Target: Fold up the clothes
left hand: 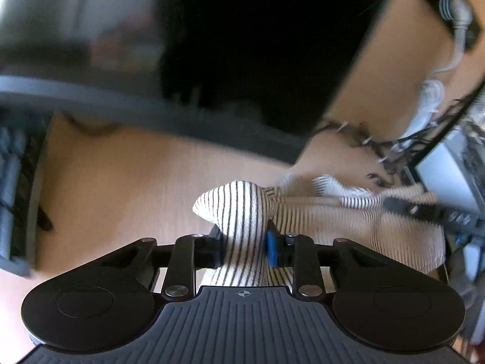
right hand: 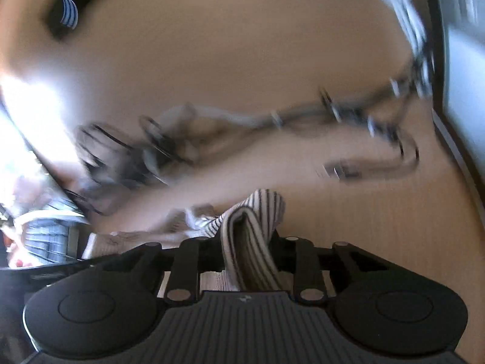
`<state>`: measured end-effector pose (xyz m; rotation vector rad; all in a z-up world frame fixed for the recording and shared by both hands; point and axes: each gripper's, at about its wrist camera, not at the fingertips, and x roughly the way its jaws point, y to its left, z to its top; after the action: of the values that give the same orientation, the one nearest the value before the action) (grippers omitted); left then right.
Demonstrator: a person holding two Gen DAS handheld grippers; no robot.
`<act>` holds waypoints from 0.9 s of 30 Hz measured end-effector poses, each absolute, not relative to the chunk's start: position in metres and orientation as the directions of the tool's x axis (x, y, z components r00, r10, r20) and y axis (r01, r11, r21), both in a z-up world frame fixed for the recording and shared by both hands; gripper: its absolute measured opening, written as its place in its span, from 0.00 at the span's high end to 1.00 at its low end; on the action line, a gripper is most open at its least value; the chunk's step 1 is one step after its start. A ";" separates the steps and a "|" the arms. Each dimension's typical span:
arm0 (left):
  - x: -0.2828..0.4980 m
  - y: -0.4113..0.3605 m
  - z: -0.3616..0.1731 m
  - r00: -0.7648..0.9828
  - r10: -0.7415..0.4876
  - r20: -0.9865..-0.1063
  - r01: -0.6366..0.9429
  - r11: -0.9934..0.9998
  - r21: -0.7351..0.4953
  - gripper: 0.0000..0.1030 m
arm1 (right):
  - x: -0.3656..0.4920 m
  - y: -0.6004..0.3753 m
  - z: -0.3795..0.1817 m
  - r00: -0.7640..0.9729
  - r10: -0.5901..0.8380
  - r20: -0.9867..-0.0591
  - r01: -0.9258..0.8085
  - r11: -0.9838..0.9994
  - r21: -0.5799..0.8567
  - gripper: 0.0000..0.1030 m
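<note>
A white garment with thin black stripes (left hand: 318,221) lies bunched on a light wooden table (left hand: 121,182). In the left wrist view my left gripper (left hand: 242,242) is shut on a bulging fold of it (left hand: 233,209), the cloth pinched between the black and blue pads. The rest of the garment trails off to the right, where the other gripper's dark body (left hand: 424,212) shows, blurred. In the right wrist view my right gripper (right hand: 250,242) is shut on a rolled edge of the striped garment (right hand: 257,212), which runs back under the gripper.
A tangle of cables (right hand: 303,121) crosses the table ahead of the right gripper. A large black shape (left hand: 257,45) and a grey rail (left hand: 121,106) sit beyond the left gripper. A keyboard-like device (left hand: 15,197) lies at the left edge, a white box (left hand: 448,170) at the right.
</note>
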<state>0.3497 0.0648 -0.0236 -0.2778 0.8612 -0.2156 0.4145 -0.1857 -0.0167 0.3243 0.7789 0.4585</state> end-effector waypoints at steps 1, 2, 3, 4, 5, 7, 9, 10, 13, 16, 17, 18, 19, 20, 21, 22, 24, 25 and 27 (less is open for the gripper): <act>0.341 0.066 -0.012 0.653 -0.308 -0.692 0.109 0.942 -0.316 0.73 | 0.403 -0.187 -0.002 0.638 0.520 -0.568 -0.306 0.848 0.434 0.79; 0.330 0.069 0.001 0.671 -0.324 -0.667 0.148 0.940 -0.307 0.73 | 0.389 -0.188 0.011 0.651 0.521 -0.552 -0.333 0.849 0.410 0.79; 0.320 0.072 0.012 0.684 -0.334 -0.649 0.177 0.938 -0.297 0.74 | 0.374 -0.188 0.024 0.663 0.519 -0.540 -0.356 0.853 0.382 0.79; 0.309 0.075 0.022 0.692 -0.350 -0.632 0.208 0.934 -0.290 0.74 | 0.358 -0.188 0.033 0.671 0.516 -0.533 -0.377 0.856 0.354 0.79; 0.296 0.079 0.029 0.696 -0.367 -0.617 0.239 0.929 -0.282 0.74 | 0.342 -0.188 0.042 0.676 0.514 -0.528 -0.397 0.858 0.327 0.79; 0.268 0.085 0.036 0.693 -0.391 -0.606 0.304 0.920 -0.245 0.74 | 0.309 -0.184 0.049 0.684 0.491 -0.539 -0.434 0.868 0.240 0.79; 0.244 0.090 0.036 0.674 -0.418 -0.609 0.362 0.906 -0.221 0.74 | 0.277 -0.180 0.051 0.690 0.461 -0.558 -0.465 0.873 0.147 0.79; 0.233 0.093 0.034 0.659 -0.433 -0.615 0.387 0.896 -0.217 0.74 | 0.263 -0.178 0.049 0.687 0.446 -0.573 -0.472 0.874 0.115 0.79; 0.207 0.101 0.020 0.592 -0.473 -0.653 0.431 0.870 -0.240 0.73 | 0.228 -0.172 0.034 0.665 0.398 -0.632 -0.487 0.872 0.038 0.79; 0.185 0.107 0.005 0.521 -0.503 -0.690 0.471 0.843 -0.258 0.70 | 0.200 -0.167 0.017 0.643 0.335 -0.688 -0.484 0.875 -0.027 0.79; 0.180 0.108 0.000 0.498 -0.507 -0.703 0.484 0.836 -0.260 0.68 | 0.194 -0.169 0.012 0.637 0.312 -0.705 -0.471 0.881 -0.035 0.79; 0.177 0.112 -0.004 0.473 -0.509 -0.719 0.490 0.830 -0.265 0.66 | 0.188 -0.171 0.008 0.631 0.291 -0.719 -0.455 0.890 -0.039 0.78; 0.176 0.114 -0.008 0.458 -0.505 -0.731 0.489 0.830 -0.267 0.65 | 0.183 -0.174 0.004 0.624 0.269 -0.734 -0.439 0.898 -0.044 0.77; 0.175 0.121 -0.010 0.449 -0.499 -0.741 0.481 0.834 -0.270 0.64 | 0.177 -0.178 0.001 0.617 0.251 -0.746 -0.421 0.906 -0.044 0.76; 0.174 0.128 -0.011 0.439 -0.493 -0.751 0.473 0.837 -0.274 0.63 | 0.171 -0.182 -0.001 0.611 0.234 -0.756 -0.403 0.914 -0.042 0.74; 0.177 0.133 -0.014 0.428 -0.489 -0.760 0.456 0.843 -0.285 0.59 | 0.167 -0.187 -0.003 0.602 0.219 -0.768 -0.384 0.922 -0.039 0.74; 0.178 0.147 -0.018 0.405 -0.488 -0.773 0.407 0.853 -0.326 0.55 | 0.159 -0.197 -0.005 0.591 0.195 -0.783 -0.343 0.939 -0.025 0.72; 0.178 0.158 -0.020 0.391 -0.500 -0.773 0.384 0.852 -0.357 0.52 | 0.155 -0.203 -0.005 0.586 0.187 -0.788 -0.319 0.948 -0.012 0.71; 0.180 0.173 -0.020 0.365 -0.535 -0.761 0.341 0.838 -0.426 0.46 | 0.149 -0.220 -0.002 0.585 0.194 -0.788 -0.253 0.966 0.050 0.70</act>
<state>0.1800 0.1732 -0.0199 -0.2091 1.0560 -0.5683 0.1485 -0.2196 -0.0018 -0.0703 0.9095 0.2614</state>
